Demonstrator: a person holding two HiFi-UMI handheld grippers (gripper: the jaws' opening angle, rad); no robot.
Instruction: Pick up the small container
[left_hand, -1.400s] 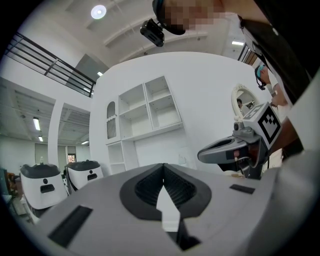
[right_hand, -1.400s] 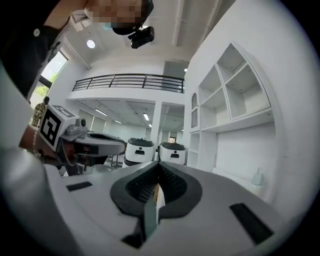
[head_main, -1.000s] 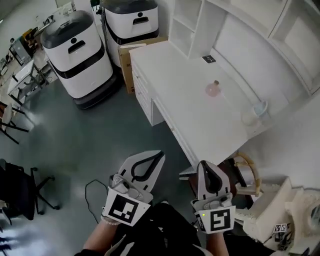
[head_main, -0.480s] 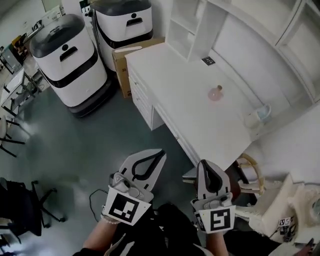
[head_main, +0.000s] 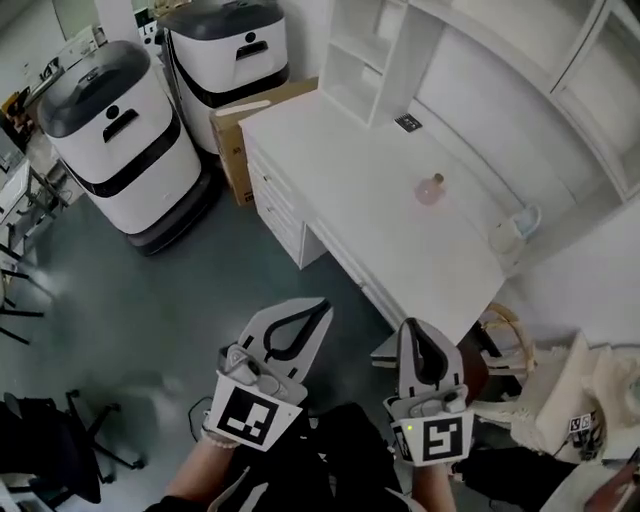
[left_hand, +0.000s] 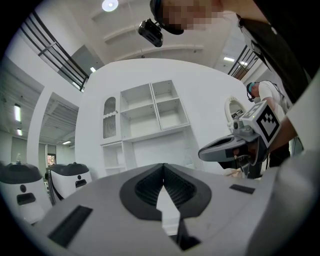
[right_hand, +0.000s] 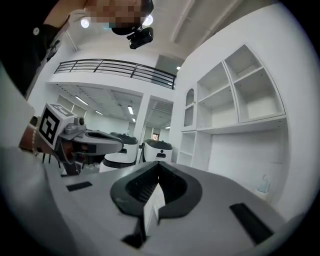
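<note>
On the white desk (head_main: 350, 170) a small pink container (head_main: 430, 189) stands apart from a pale cup (head_main: 512, 231); left gripper (head_main: 316, 308) and right gripper (head_main: 410, 326) are closed, empty.

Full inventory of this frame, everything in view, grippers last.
desk: one, white, centre right
small container: one, pink, mid-desk
cup: one, pale translucent, desk's right edge
marker tag: one, black, desk's far side
shelf unit: one, white, desk's far end
floor machines: two, white with dark tops, upper left
cardboard box: one, brown, between machines and desk
office chair: one, black, lower left
bag: one, cream, lower right
left gripper: one, white, shut, empty, bottom centre
right gripper: one, white, shut, empty, beside it
</note>
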